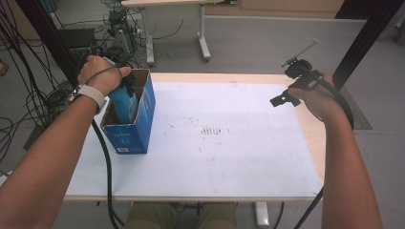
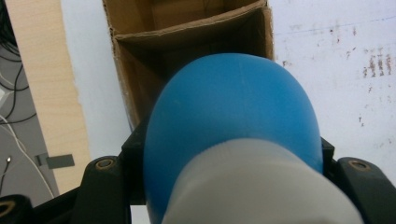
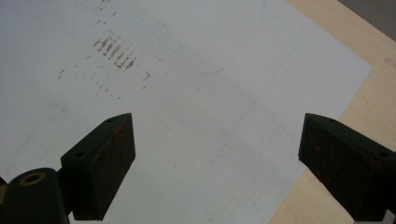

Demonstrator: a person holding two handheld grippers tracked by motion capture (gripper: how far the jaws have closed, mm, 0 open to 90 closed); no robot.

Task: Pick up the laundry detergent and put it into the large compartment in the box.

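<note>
The left gripper (image 2: pixel 233 186) has its jaws pinching a blue bottle (image 2: pixel 233 121) with a white end, one black jaw on each side of its rounded body. Just beyond the jaws, in the left gripper view, lies the open mouth of a cardboard box (image 2: pixel 140 56), brown inside with a cardboard divider across it; the bottle sits over that opening. In the high view the left hand (image 1: pixel 101 72) holds the gripper upright above the box, whose outside is blue (image 1: pixel 143 119), and the bottle (image 1: pixel 125 102) reaches down into it. The box stands on the white sheet (image 1: pixel 229 157) that covers most of the surface, near its left edge.

The right gripper (image 3: pixel 215 163) has its jaws spread wide, with nothing between them. Below and ahead of them is the white sheet, marked with small brownish stains (image 3: pixel 114 51), and to the right of the jaws the bare wooden surface (image 3: pixel 369 107) shows. In the high view the right hand (image 1: pixel 317 98) holds this gripper (image 1: pixel 286 98) above the far right corner of the surface, well apart from the box.
</note>
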